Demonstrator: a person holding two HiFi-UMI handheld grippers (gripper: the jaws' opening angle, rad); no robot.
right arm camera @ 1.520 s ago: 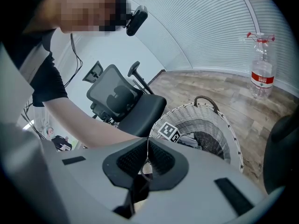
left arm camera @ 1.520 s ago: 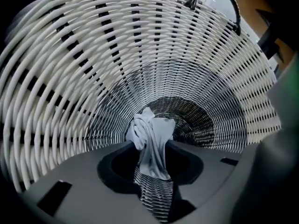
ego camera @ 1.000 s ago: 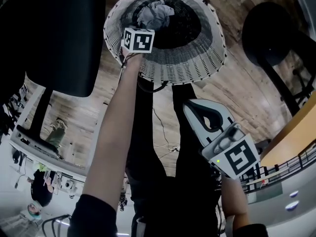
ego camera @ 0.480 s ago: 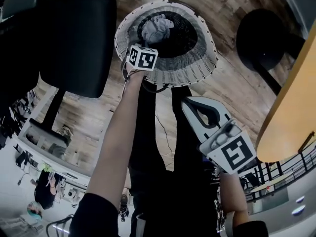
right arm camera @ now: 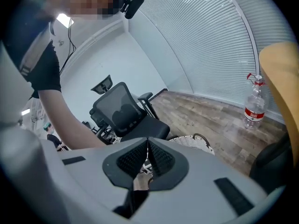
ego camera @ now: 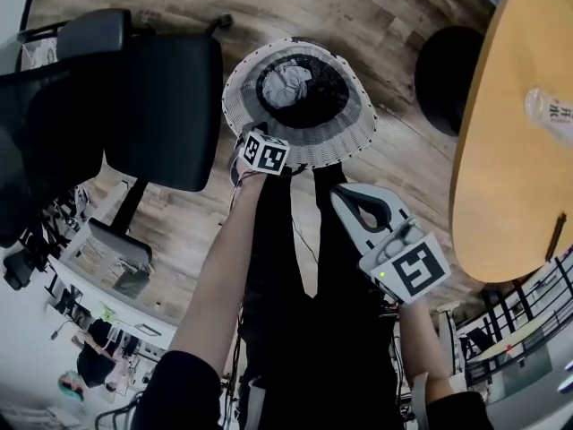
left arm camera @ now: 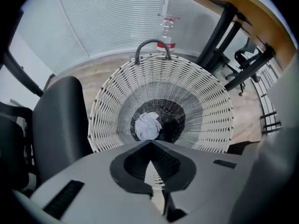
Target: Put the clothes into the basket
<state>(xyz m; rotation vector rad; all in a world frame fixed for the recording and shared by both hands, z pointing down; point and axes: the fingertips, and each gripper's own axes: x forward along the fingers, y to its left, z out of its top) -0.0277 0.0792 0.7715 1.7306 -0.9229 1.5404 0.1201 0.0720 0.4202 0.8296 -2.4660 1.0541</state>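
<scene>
A black office chair stands just left of the white wicker basket, where a crumpled grey garment lies at the bottom, clear of both tools. The left tool points straight down above the basket's near rim, its jaws pressed together on nothing. The right tool, closer to the person's body, likewise shows jaws together and empty. A round wooden bench fills the right. No other clothes are in sight, so the job looks finished or nearly so. The likely hazard is a low swing of the left tool catching the light basket's rim or handle and tipping it, spilling the garment onto the floor.
</scene>
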